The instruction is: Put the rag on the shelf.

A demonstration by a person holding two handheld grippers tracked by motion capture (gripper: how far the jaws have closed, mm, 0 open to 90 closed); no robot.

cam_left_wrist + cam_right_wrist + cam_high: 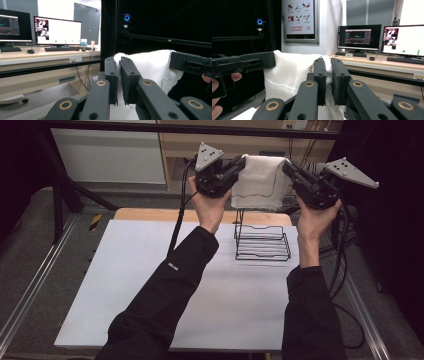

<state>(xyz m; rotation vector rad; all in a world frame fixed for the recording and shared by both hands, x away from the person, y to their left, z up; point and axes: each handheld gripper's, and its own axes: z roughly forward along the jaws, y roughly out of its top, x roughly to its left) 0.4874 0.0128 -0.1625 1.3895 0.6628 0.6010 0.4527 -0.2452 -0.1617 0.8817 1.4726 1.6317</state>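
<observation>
A person in black sleeves holds a white cloth point(261, 181) aloft above the far edge of the desk point(150, 285), stretched between two hand-held tools. The left tool point(241, 164) pinches the cloth's upper left corner, and the right tool point(287, 167) pinches its upper right corner, so that the fabric hangs flat between them like a small banner. A thin reddish line of stitching runs near the cloth's lower edge.

In the left gripper view, the left tool point(119, 65) has its jaws drawn narrow with a fold of the cloth point(152, 67) clamped between them, while the other tool's dark body shows at the right edge. In the right gripper view, the right tool point(328, 65) is likewise nearly closed on the cloth point(289, 72), whose red stitching shows just beside the jaw; the other tool and the fingers around it appear at the left.

Below the hanging cloth, a black wire rack point(262, 242) stands on the white desk top, near its far edge and between the person's forearms. The cloth's lower edge hangs just above the rack's upright wire and appears apart from it. Beyond the desk, monitors glow on a wooden bench.
</observation>
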